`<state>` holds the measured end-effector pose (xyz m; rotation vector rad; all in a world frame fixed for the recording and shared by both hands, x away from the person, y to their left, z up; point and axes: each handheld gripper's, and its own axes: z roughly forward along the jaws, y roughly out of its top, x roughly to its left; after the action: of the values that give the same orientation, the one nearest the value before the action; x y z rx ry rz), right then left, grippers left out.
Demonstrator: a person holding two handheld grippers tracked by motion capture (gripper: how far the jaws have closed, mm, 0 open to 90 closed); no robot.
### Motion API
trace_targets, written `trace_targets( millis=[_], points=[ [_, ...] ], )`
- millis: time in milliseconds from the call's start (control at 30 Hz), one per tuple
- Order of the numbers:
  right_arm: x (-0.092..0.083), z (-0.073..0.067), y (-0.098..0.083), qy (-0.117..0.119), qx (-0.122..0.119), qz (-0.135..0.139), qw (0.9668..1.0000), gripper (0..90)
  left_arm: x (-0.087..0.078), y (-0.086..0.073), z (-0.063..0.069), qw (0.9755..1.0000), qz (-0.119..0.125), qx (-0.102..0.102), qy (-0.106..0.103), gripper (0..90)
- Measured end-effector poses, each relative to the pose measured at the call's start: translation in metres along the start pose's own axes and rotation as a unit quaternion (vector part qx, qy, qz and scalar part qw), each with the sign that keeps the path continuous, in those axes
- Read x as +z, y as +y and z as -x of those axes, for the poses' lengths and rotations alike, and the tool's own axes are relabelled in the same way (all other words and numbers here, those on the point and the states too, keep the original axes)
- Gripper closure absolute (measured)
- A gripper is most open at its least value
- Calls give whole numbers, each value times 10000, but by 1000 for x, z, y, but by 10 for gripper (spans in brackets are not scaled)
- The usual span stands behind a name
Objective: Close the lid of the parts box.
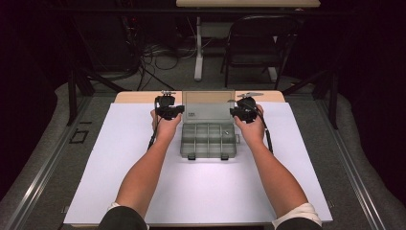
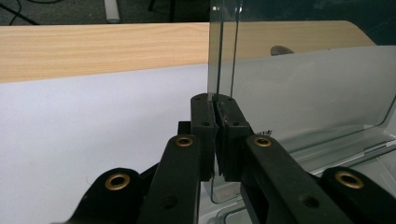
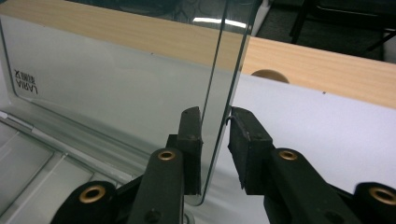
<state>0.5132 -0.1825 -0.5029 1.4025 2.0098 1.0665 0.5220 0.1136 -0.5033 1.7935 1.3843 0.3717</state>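
Surface [image 1: 201,191]: white sheet over a wooden top.
Compartment box [image 1: 208,141]: centred, its clear lid [image 1: 208,105] upright.
Left tool [image 2: 216,140]: clamped on the lid's edge.
Right tool [image 3: 215,154]: apart – lid edge between, one pad touching.
Room: dark – folding chair [image 1: 258,45], floor cables [image 1: 158,55].

White sheet [image 1: 201,187] lay spread across wooden table [image 1: 134,97], far edge left bare. Beyond, on grey floor [image 1: 167,72]: black folding chair [image 1: 258,43] at far right, white table leg [image 1: 198,48] at centre, tangled cables [image 1: 158,52] at far left.
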Motion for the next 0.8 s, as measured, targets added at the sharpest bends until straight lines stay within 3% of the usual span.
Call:
trace_targets(
  millis=[233,333,433,800],
  points=[
    [-7,0,20,-233,-11,198,9995,700,0,0,0,10000,28,11,8,874],
    [-7,1,23,-263,46,342,9991,695,0,-1,-1,10000,36,11,-7,875],
    [-5,3,21,-286,127,282,9991,697,0,-1,0,10000,49,13,-4,875],
    [1,3,19,-237,291,273,9989,806,1,-2,0,10000,86,15,-14,876]
  ],
)
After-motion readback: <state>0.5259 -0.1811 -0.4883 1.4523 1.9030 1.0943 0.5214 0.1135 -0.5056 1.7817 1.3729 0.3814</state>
